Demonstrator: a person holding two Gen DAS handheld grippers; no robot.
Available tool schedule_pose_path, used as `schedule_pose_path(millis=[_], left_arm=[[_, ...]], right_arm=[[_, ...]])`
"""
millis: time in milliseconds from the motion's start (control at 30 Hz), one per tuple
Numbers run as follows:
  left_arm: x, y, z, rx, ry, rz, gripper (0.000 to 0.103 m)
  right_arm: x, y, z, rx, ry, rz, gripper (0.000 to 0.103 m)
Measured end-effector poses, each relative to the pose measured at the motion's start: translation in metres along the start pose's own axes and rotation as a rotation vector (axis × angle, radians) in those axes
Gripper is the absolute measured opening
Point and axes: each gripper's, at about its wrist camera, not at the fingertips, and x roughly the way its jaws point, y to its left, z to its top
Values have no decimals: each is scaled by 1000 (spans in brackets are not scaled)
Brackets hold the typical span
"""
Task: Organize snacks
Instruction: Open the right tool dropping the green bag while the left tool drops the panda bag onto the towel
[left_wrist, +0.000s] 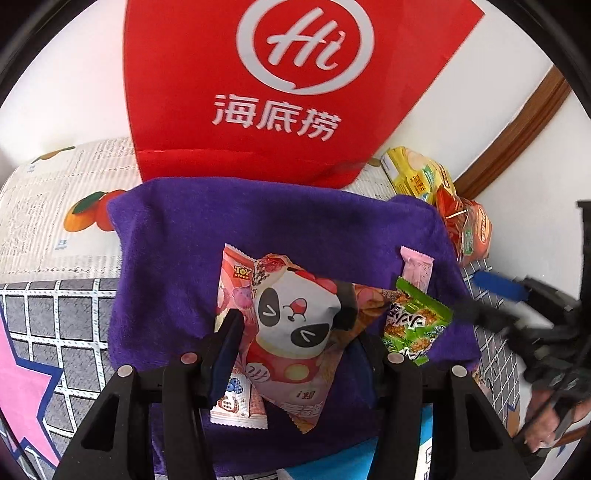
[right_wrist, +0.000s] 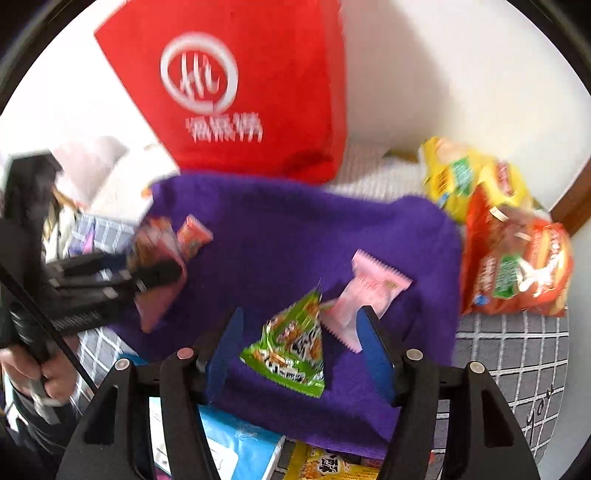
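A purple towel lies on the table with snacks on it. In the left wrist view my left gripper is wide apart around a panda packet, which lies on a pink Toy Story packet; the jaws do not press it. A green packet and a pink wafer packet lie to its right. In the right wrist view my right gripper is open just above the green packet, next to the pink wafer packet. The left gripper shows at left, over the panda packet.
A red paper bag stands behind the towel against the wall. Yellow chips and red chips lie at the right. A blue box and a yellow packet lie at the near edge.
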Motion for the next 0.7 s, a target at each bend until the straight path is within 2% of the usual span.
schedule_pose_path(millis=[200, 467, 567, 700], left_arm=[[5, -9, -2, 32, 12, 2, 52], [18, -19, -1, 58, 27, 39, 56], [20, -20, 0, 66, 37, 46, 61], [17, -22, 1, 80, 36, 50, 71]], right_arm=[[-29, -7, 4, 73, -109, -39, 63], [-51, 2, 0, 38, -176, -42, 63], [-49, 7, 0, 32, -171, -84, 63], [-51, 11, 0, 27, -171, -93, 63]])
